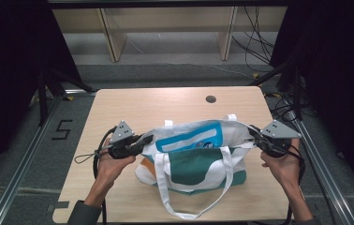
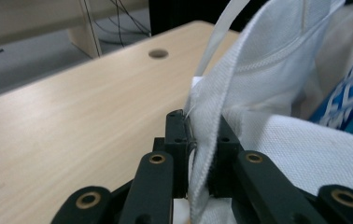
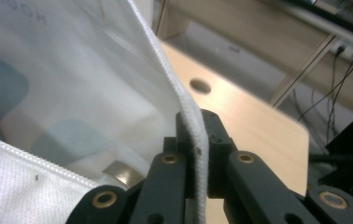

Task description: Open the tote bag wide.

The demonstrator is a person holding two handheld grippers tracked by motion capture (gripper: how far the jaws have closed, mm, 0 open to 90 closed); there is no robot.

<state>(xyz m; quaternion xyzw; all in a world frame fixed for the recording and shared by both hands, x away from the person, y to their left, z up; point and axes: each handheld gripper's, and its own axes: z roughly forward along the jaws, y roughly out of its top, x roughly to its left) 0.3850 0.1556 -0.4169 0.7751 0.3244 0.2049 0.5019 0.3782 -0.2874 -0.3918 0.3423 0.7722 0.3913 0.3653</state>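
High view: tote bag (image 1: 198, 154) lies mid-table (image 1: 175, 101), mouth stretched wide between both hands
Left gripper (image 1: 144, 140): pinches the bag's left rim; in the left gripper view the white hem (image 2: 202, 154) sits clamped between the black jaws
Right gripper (image 1: 254, 136): pressed together on the bag's right rim, stitched edge (image 3: 198, 158) caught between its jaws
Straps (image 1: 165, 187): white, one loop trailing toward the table's near edge
Table hole (image 1: 210, 99): beyond the bag
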